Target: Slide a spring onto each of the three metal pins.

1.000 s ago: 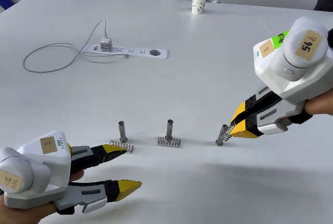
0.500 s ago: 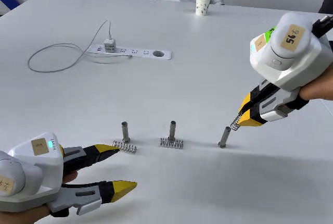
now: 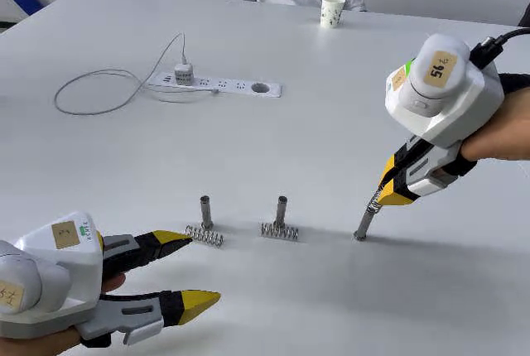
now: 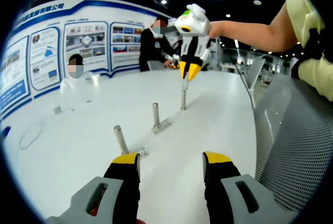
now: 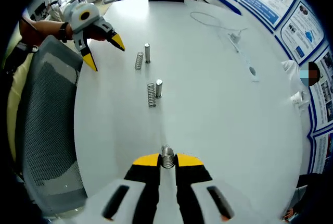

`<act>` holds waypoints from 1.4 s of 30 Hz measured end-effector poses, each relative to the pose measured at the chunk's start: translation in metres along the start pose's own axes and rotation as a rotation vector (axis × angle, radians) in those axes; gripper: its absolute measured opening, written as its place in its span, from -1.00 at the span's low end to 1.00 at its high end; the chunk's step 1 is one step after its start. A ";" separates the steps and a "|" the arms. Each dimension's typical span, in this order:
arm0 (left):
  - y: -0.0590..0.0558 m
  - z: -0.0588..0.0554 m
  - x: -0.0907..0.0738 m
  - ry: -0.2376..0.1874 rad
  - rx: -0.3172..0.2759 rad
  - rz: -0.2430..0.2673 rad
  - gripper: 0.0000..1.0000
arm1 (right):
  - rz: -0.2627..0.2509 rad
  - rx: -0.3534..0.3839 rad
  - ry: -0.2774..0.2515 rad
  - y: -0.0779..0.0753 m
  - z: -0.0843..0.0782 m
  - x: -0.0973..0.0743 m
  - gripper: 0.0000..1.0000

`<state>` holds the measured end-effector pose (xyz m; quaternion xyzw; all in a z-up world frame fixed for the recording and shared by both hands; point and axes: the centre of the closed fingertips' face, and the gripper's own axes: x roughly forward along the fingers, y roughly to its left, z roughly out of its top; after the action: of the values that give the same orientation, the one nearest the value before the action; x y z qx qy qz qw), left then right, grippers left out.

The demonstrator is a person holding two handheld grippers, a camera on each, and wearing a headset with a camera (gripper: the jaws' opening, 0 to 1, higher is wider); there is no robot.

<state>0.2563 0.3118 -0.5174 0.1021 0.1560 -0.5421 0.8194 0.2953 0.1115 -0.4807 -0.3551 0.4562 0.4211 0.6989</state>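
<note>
Three short metal pins stand in a row on the white table [image 3: 273,132]: left pin [image 3: 205,209], middle pin [image 3: 281,209], right pin [image 3: 363,225]. A loose spring [image 3: 204,235] lies by the left pin, and another spring [image 3: 280,231] lies by the middle pin. My right gripper [image 3: 382,199] is shut on a third spring [image 3: 375,203], whose lower end meets the top of the right pin. In the right gripper view that held spring [image 5: 167,157] sits between the shut jaws and hides the pin. My left gripper [image 3: 192,267] is open and empty, just short of the left spring.
A white power strip [image 3: 217,84] with a plugged charger and looping cable lies at the back left. A paper cup [image 3: 332,11] stands at the far edge before a seated person. Grey mesh chairs [image 5: 44,130] stand beside the table.
My right gripper lifted the spring from beside the right pin's base and now holds it steeply, its end at the pin's top. The left gripper has barely moved.
</note>
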 end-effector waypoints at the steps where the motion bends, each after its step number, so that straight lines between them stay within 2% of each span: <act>1: 0.000 0.000 0.000 -0.001 0.000 0.000 -0.02 | 0.000 -0.001 0.004 0.000 0.000 0.001 -0.76; 10: 0.001 -0.001 0.000 -0.002 -0.002 0.001 -0.02 | 0.011 0.001 0.035 -0.002 -0.002 0.012 -0.76; 18: 0.001 -0.002 -0.001 -0.001 -0.003 0.001 -0.03 | 0.022 0.010 0.075 -0.005 -0.010 0.034 -0.76; 23: 0.001 -0.003 -0.001 0.000 -0.003 0.002 -0.03 | 0.030 0.023 0.089 -0.002 -0.014 0.042 -0.76; 36: 0.000 -0.002 0.000 -0.004 -0.008 0.006 -0.03 | 0.042 0.050 0.106 0.002 -0.023 0.057 -0.76; 42: -0.002 -0.003 0.000 -0.001 -0.009 0.007 -0.02 | 0.041 0.054 0.095 0.004 -0.022 0.055 -0.75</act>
<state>0.2544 0.3123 -0.5196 0.0987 0.1576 -0.5387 0.8218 0.2969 0.1080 -0.5401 -0.3465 0.5073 0.4056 0.6768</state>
